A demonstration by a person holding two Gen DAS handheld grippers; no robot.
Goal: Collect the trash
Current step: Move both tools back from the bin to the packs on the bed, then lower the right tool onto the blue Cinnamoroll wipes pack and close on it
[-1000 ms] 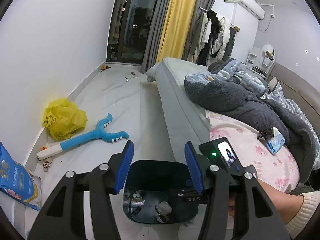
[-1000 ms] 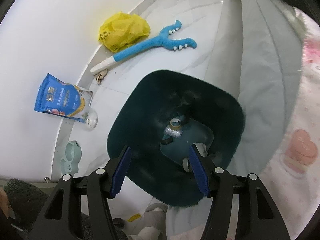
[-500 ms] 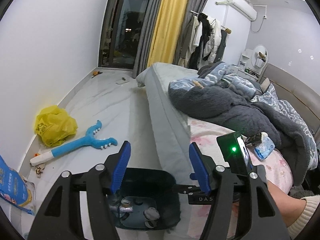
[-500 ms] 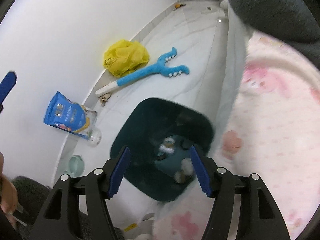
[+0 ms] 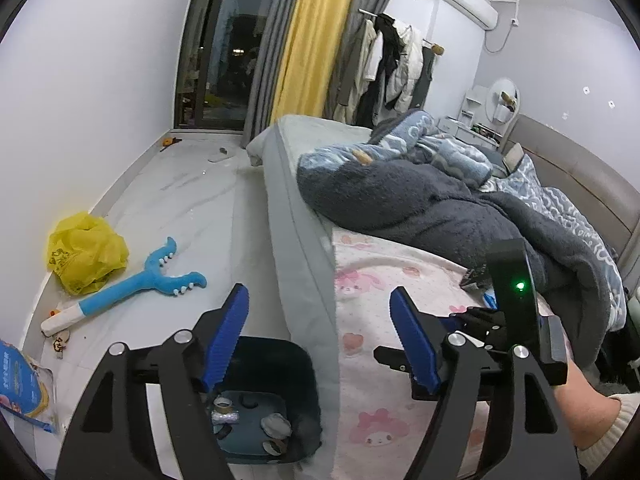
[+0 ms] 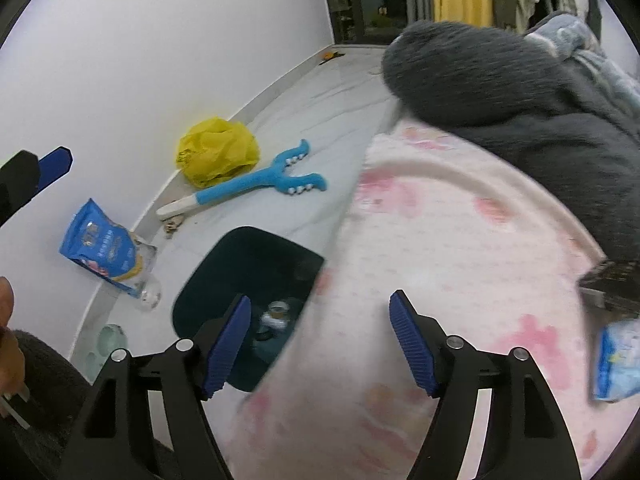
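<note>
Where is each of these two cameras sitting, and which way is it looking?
Left wrist view: sits on the left tongs, facing along the bed toward the window; the right tongs and a hand show.
Right wrist view: sits on the right tongs, tilted down at the pink bedsheet and floor; a left tongs tip shows.
Both share the dark bin, yellow bag and blue toy.

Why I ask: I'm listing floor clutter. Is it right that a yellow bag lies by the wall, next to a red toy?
Not quite: the toy is blue, not red, as the left wrist view shows. The yellow bag does lie by the wall next to it.
</note>
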